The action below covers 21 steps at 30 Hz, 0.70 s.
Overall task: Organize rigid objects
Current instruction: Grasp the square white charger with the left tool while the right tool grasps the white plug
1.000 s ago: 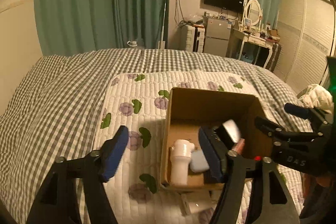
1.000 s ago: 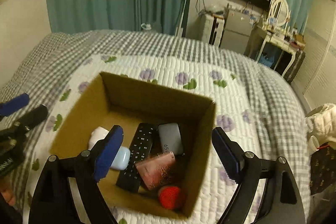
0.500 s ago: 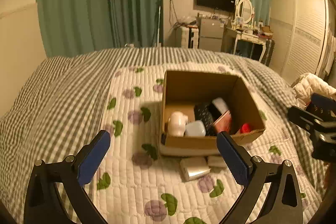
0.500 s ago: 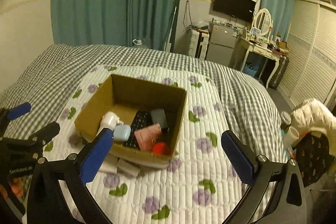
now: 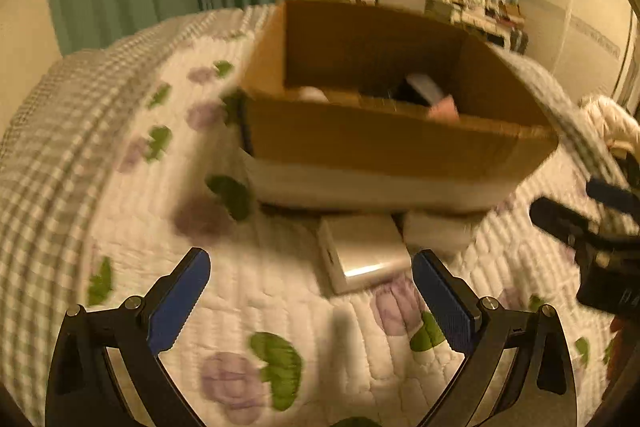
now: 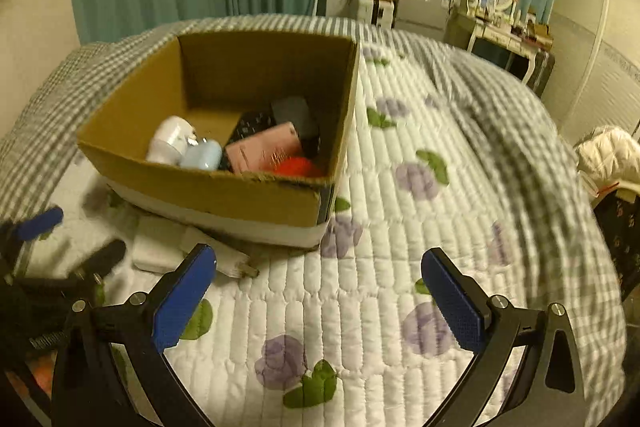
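Cardboard box [image 6: 224, 187] sits on the quilted bed [image 6: 400, 227]. Inside: white bottle [image 6: 170, 139], pale blue case [image 6: 202, 155], black remote [image 6: 250, 123], pink pack [image 6: 266, 147], red item [image 6: 298, 169]. Silver box [image 5: 364, 251] lies just outside the front wall. Left claw [image 5: 308, 301] and right claw [image 6: 320, 301] both spread, empty.

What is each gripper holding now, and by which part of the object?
Nothing is held. The left gripper and the right gripper both have open, empty fingers above the white quilted blanket.
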Tool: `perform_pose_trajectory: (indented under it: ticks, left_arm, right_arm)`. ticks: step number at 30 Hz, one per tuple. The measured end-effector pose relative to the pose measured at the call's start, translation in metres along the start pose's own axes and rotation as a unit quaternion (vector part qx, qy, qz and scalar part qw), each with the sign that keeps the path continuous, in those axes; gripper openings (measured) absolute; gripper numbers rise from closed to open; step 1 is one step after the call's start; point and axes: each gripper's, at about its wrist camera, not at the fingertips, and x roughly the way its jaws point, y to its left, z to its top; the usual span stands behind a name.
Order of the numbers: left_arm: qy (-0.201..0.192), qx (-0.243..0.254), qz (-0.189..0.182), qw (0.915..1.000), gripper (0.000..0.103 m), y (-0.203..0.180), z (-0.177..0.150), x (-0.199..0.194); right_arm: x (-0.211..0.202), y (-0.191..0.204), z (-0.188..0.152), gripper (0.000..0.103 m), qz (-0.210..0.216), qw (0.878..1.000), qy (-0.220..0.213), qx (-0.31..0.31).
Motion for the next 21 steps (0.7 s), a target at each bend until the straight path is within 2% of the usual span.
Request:
perform_pose_trajectory:
  ticks: [4, 10, 14, 15, 16, 21]
  left_arm:
    - [0.021, 0.011, -0.01, 0.9997, 0.103, -0.012, -0.007, 0.021]
    - [0.029, 0.032, -0.02, 0.9989, 0.101, -0.025, -0.002, 0.04]
    - [0.033, 0.036, -0.037, 0.9981, 0.081, -0.023, -0.001, 0.041]
    - [0.033, 0.038, -0.048, 0.9976, 0.074, -0.022, -0.001, 0.04]
    - [0.037, 0.039, -0.067, 0.9963, 0.062, -0.022, -0.002, 0.039]
    - [0.031, 0.031, -0.067, 0.9968, 0.059, -0.015, -0.007, 0.027]
  right_arm:
    - [0.016, -0.004, -0.002, 0.103, -0.006, 1.0, 0.012, 0.015]
    - [0.024, -0.015, -0.002, 0.103, -0.002, 0.999, 0.02, 0.046]
    - [0.023, -0.015, -0.003, 0.103, 0.011, 0.999, 0.017, 0.049]
    - [0.022, -0.013, -0.003, 0.103, 0.014, 0.999, 0.018, 0.045]
    - [0.023, -0.013, -0.003, 0.103, 0.015, 0.999, 0.018, 0.043]
    - [0.021, -0.003, -0.005, 0.103, 0.02, 0.999, 0.019, 0.022]
